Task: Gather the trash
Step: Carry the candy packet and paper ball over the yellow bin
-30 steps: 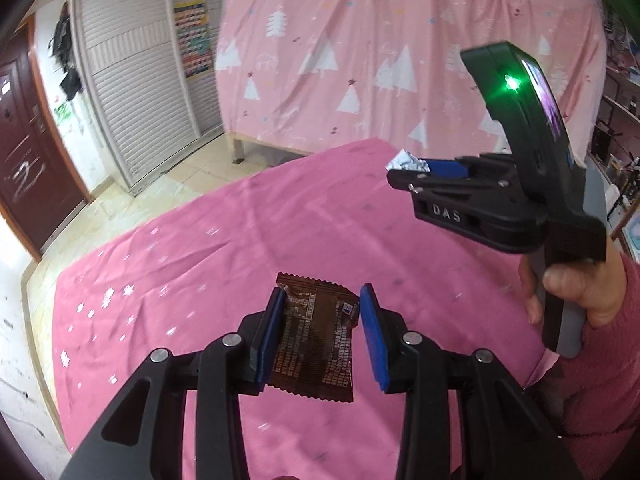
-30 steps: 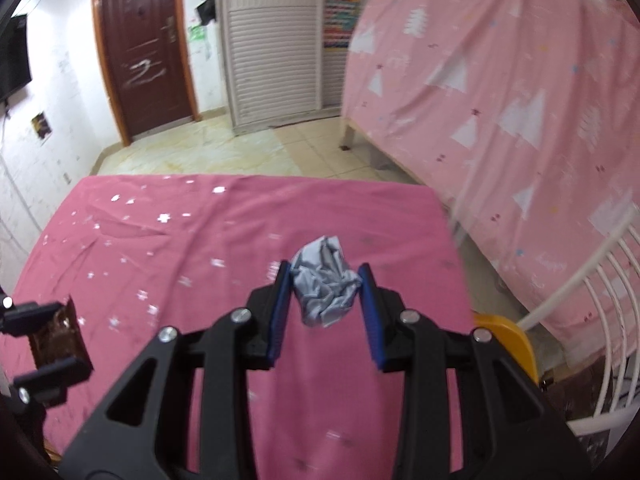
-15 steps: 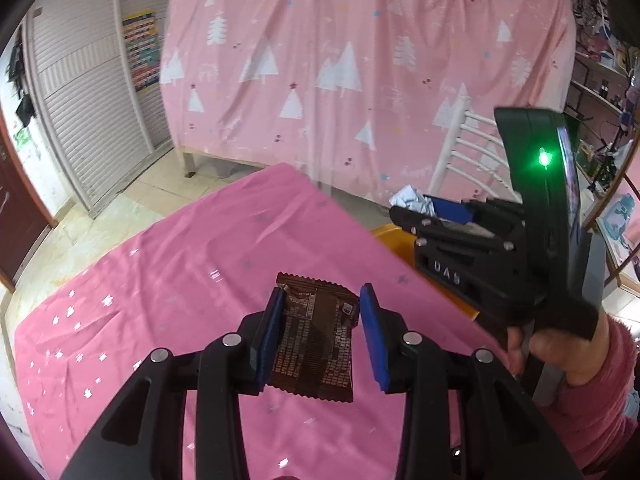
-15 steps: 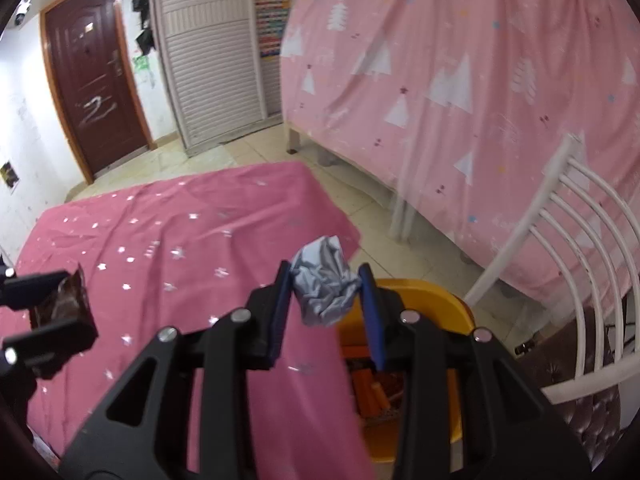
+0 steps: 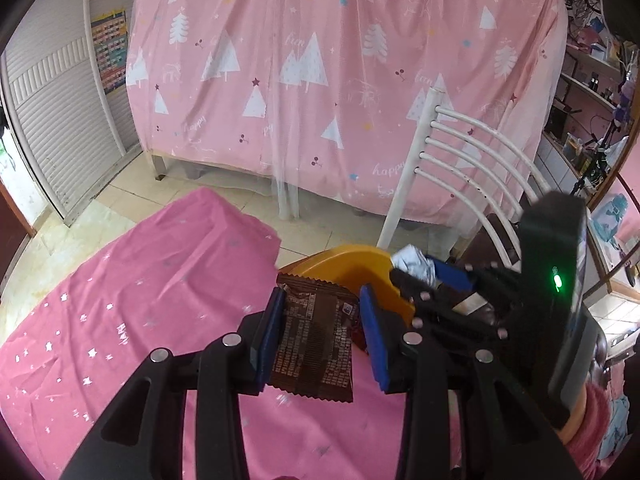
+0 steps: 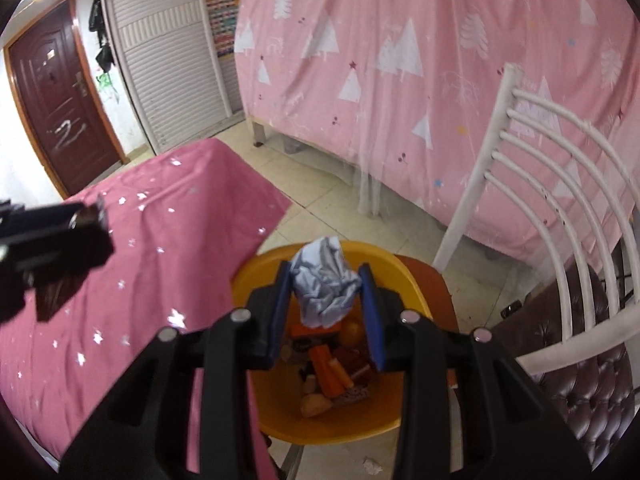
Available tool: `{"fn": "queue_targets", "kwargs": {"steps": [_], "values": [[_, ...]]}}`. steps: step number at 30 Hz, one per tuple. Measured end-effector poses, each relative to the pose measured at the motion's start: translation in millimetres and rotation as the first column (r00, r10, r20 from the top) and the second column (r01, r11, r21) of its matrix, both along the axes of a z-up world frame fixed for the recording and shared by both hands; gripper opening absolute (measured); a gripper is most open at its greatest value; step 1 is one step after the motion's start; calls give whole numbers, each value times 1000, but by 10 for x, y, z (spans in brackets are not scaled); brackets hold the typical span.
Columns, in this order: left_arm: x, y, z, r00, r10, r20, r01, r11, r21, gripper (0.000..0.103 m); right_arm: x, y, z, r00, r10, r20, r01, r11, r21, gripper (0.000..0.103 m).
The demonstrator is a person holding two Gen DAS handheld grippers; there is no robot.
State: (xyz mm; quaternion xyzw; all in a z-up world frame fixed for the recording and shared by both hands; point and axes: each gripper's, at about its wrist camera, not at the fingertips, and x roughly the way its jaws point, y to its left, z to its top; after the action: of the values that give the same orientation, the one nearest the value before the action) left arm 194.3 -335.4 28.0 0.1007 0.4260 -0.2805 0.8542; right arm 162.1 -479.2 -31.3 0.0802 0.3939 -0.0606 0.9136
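My left gripper (image 5: 320, 326) is shut on a brown snack wrapper (image 5: 312, 344), held above the right edge of the pink-clothed table (image 5: 140, 320). My right gripper (image 6: 325, 294) is shut on a crumpled grey-white paper ball (image 6: 324, 284) and holds it over the open yellow trash bin (image 6: 256, 276), which has orange and brown scraps inside. The bin's rim (image 5: 352, 266) shows in the left wrist view just beyond the wrapper, with the right gripper (image 5: 424, 270) and its paper ball (image 5: 412, 264) over it. The left gripper (image 6: 56, 240) shows at the left edge of the right wrist view.
A white metal chair (image 6: 532, 184) with a dark padded seat (image 6: 580, 360) stands right of the bin. A pink tree-print curtain (image 5: 340, 80) hangs behind over a tiled floor (image 6: 320, 204). A brown door (image 6: 56, 104) and white shutter doors (image 6: 172, 68) are at the far left.
Both grippers have swung right from over the table toward the bin, still holding their trash. The paper ball now hangs over the bin opening, and the wrapper has reached the table's right edge.
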Motion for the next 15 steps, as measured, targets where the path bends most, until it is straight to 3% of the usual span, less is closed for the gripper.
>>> {"fn": "queue_targets", "kwargs": {"steps": [15], "values": [[308,-607,-378,998,15,-58,-11,998,70,35,-38,-280,-306,999,-9,-47,14,995,103,33]]}}
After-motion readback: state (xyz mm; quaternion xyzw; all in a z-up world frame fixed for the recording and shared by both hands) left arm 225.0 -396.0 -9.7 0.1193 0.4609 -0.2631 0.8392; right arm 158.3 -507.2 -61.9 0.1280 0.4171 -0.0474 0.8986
